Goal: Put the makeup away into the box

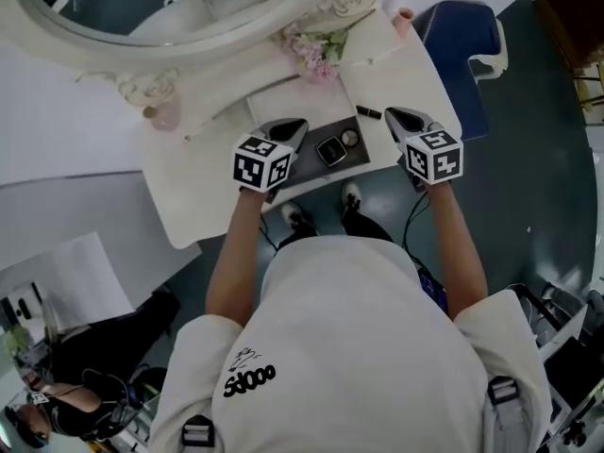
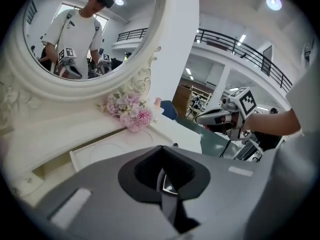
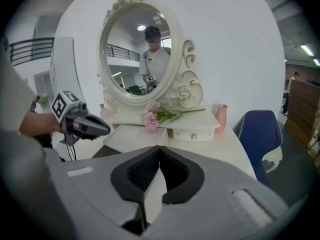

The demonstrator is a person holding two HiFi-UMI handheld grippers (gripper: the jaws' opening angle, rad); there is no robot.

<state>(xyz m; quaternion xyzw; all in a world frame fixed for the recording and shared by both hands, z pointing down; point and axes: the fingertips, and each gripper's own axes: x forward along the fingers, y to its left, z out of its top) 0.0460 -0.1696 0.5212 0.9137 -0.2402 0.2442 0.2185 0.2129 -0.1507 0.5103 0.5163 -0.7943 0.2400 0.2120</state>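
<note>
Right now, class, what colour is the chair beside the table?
The chair is dark blue; the right gripper view shows it best.

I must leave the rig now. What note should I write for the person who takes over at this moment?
Left gripper: shut, nothing clearly held, above the left end of the dark box.
Right gripper: shut, empty, over the table by the box's right end.
Done: a square compact and a small round pot lie in the box.
Left: a small black tube lies on the table just behind the box. It probably goes in next.
</note>
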